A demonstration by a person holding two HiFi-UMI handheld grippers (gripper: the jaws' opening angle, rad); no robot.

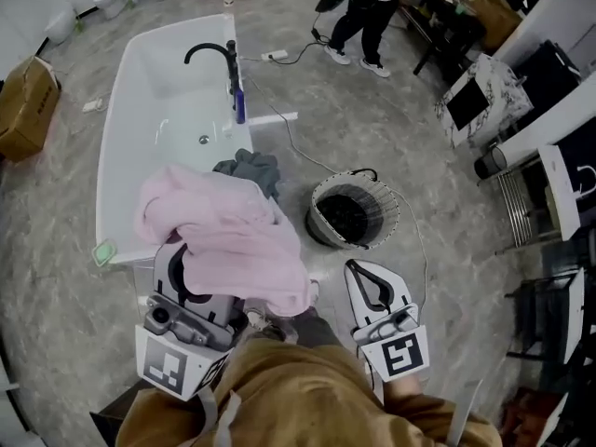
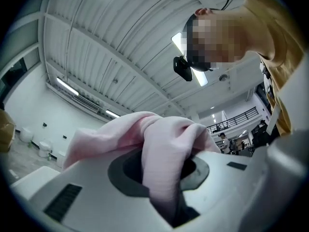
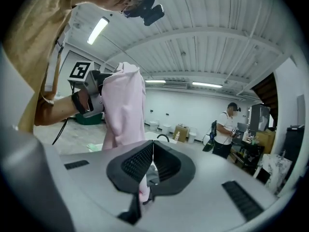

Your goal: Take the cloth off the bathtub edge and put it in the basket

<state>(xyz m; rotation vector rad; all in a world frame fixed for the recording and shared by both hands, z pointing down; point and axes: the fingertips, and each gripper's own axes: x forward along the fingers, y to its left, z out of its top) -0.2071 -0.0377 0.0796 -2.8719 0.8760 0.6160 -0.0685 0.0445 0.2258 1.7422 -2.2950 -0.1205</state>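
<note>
A pink cloth [image 1: 233,236] hangs bunched and lifted off the white bathtub [image 1: 116,147], with my left gripper [image 1: 191,273] shut on it. In the left gripper view the cloth [image 2: 166,149] fills the gap between the jaws and spills over them. A grey cloth [image 1: 251,169] lies on the tub's near edge behind the pink one. The round wire basket [image 1: 352,214] with a dark inside stands on the floor right of the tub. My right gripper [image 1: 358,268] is below the basket, with its jaw tips together, nothing held, and a small gap to the pink cloth [image 3: 126,105].
A black faucet [image 1: 219,59] rises on the tub's right rim. A green sponge [image 1: 104,251] sits on the tub's near left corner. A cable runs across the floor to the basket. A person [image 1: 365,12] stands at the back; a cardboard box [image 1: 26,105] sits at the left.
</note>
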